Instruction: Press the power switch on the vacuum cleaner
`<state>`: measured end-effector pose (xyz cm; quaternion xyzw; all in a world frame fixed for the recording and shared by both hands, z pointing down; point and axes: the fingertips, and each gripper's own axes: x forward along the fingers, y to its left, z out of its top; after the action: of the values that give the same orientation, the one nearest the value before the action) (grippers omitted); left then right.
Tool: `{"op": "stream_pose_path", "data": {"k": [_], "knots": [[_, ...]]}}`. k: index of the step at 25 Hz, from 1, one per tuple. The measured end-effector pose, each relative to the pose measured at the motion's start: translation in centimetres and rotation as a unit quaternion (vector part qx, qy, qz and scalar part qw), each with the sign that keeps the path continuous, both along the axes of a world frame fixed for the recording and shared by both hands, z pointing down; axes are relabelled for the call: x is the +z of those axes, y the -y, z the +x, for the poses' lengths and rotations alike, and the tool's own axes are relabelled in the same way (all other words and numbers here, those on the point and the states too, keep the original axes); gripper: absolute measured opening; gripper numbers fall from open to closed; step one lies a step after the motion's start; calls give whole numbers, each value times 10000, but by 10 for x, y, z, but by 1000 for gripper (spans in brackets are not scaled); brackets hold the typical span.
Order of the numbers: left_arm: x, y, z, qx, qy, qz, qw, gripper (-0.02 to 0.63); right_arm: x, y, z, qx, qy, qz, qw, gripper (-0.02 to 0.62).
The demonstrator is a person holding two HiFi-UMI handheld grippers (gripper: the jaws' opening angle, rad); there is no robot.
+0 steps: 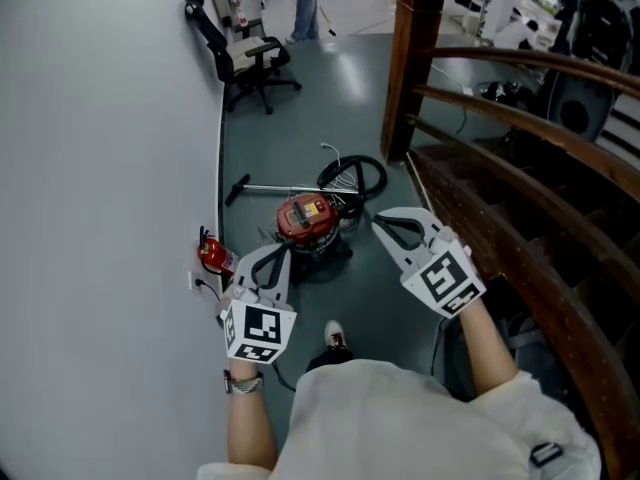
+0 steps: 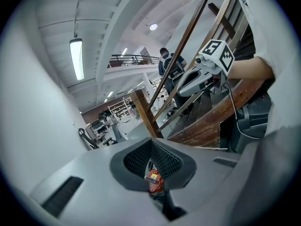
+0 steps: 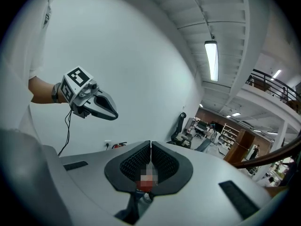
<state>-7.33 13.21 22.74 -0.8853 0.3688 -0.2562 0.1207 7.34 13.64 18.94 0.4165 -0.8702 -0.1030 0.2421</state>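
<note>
Red vacuum cleaner (image 1: 308, 220) sits on the floor at frame centre, untouched. Left tool (image 1: 280, 253) and right tool (image 1: 382, 222), both pressed together and empty, hover short of it. The approach step seems in hand; next, one tip must reach the power switch.

Red canister vacuum cleaner (image 1: 306, 220) upright on floor, hose coiled behind

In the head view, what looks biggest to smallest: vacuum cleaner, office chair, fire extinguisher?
1. Black wheeled office chair, though it stands farther away.
2. Round red vacuum cleaner.
3. Small red fire extinguisher.
</note>
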Motion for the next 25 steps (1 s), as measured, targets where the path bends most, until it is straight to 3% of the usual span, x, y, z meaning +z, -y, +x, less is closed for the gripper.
{"op": "stream_pose_path", "data": {"k": [25], "knots": [[23, 111, -26, 225, 13, -237, 9995, -3, 29, 109, -32, 143, -186, -344, 9991, 31]]}}
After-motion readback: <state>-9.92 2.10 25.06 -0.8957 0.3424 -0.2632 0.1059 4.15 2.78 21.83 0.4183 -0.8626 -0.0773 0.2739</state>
